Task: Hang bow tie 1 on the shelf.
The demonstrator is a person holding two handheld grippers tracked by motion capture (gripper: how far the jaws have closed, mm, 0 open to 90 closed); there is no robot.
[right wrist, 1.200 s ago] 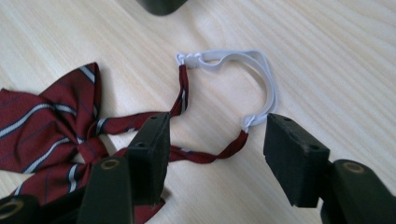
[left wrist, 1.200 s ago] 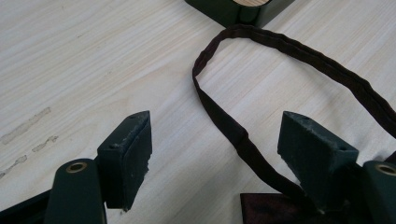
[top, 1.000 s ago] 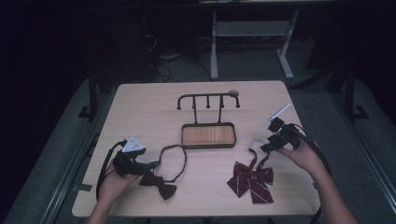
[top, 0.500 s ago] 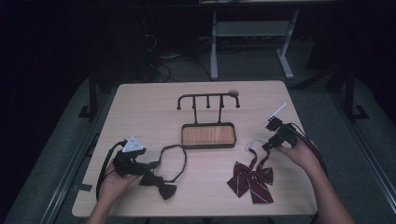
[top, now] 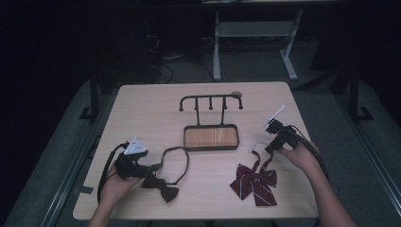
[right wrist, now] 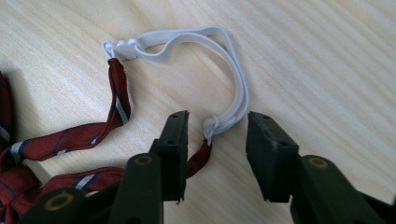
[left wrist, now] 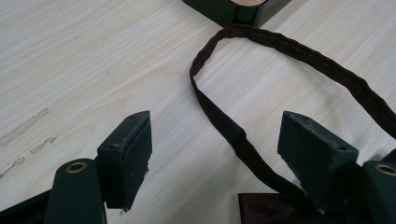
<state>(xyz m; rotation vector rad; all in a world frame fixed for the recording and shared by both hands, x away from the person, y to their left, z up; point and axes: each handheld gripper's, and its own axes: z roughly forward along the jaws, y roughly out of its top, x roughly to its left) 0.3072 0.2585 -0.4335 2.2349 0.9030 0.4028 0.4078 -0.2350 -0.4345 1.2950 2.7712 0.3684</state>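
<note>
Light wood counter (top: 142, 109), person's two hands coming in from the bottom edge in the high view.

Right tongs (right wrist: 215, 149) low over the counter at its right side, by the neck band of the red striped bow tie (top: 253, 182). Jaws partly apart and have just been closing. Between them lies the end of the white elastic strap (right wrist: 233, 70), where its knot meets the red band; pads not pressing on it, gaps on both sides. The strap arcs away from the jaws to a white clasp joined to the other red band end. The bow itself lies flat, nearer the counter's front edge, just left of the right hand (top: 298, 156).

Left tongs (left wrist: 215, 158) at the counter's left front, jaws wide apart. The dark bow tie (top: 161, 187) lies right by them; its thin dark neck loop (left wrist: 289, 51) runs between the jaws and curves off toward the tray. The loop passes close to one jaw; cannot tell if it touches. Nothing clamped. Left hand (top: 113, 182) holds the tool near the front edge.

Mid counter: black-rimmed tray with wood floor (top: 211, 138), dark hook rack (top: 211, 100) standing just behind it. Both ties lie well apart, either side of the tray.
</note>
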